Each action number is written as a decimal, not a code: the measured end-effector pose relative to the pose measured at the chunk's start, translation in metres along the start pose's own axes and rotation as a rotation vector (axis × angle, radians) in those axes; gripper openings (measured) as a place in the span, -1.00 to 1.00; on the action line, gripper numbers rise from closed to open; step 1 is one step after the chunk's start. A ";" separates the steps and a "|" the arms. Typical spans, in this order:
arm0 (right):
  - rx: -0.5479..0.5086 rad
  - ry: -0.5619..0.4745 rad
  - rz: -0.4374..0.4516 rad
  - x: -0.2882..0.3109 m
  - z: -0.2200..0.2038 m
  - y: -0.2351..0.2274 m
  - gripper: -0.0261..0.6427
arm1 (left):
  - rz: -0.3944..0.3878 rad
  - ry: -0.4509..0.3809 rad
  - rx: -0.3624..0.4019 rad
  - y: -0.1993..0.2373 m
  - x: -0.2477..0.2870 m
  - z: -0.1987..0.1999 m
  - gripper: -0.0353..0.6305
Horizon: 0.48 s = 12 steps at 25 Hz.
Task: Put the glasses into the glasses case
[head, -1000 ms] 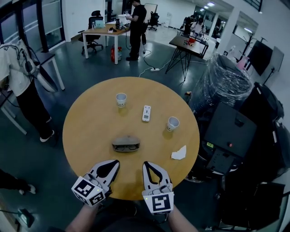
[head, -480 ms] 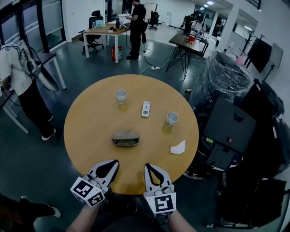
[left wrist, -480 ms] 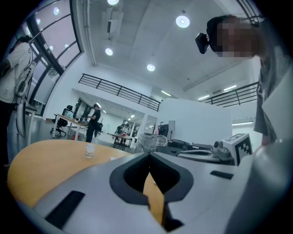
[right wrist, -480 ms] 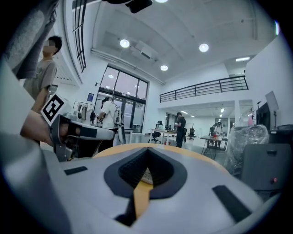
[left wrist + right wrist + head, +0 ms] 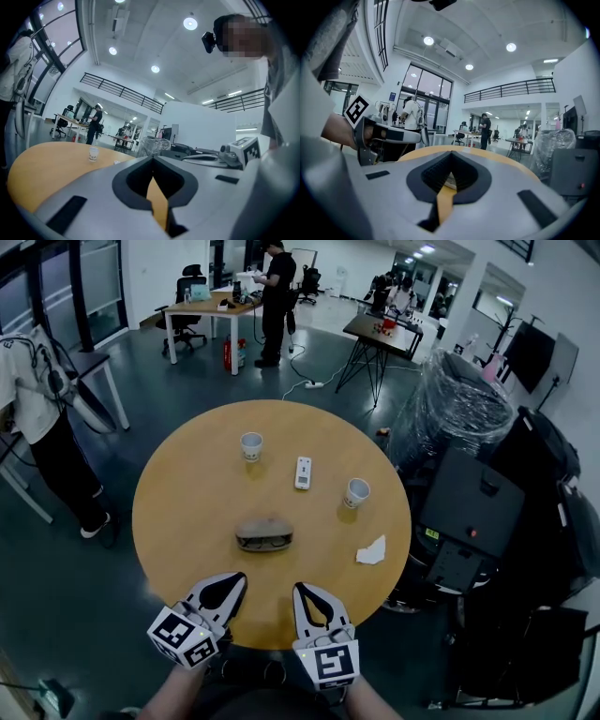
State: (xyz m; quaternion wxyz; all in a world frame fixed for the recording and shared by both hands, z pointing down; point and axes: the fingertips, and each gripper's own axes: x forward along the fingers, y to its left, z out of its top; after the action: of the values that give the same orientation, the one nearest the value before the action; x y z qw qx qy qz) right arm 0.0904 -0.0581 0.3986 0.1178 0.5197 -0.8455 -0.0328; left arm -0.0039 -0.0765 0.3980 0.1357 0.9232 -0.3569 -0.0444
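Head view, left gripper pressed together, empty, right gripper likewise, over table

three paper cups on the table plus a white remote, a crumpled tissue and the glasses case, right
Not three: the head view shows two paper cups, one left of the white remote, one to its right. The crumpled tissue and glasses case are there as you say.
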 end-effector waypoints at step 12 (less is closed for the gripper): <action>-0.006 -0.002 0.009 0.020 0.005 0.023 -0.96 | 0.027 0.002 -0.007 0.030 -0.024 -0.001 -0.88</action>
State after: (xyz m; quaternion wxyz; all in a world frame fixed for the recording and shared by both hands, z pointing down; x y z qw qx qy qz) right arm 0.0601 -0.0656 0.4016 0.1189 0.5155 -0.8479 -0.0354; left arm -0.0406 -0.0813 0.4065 0.1398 0.9178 -0.3690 -0.0427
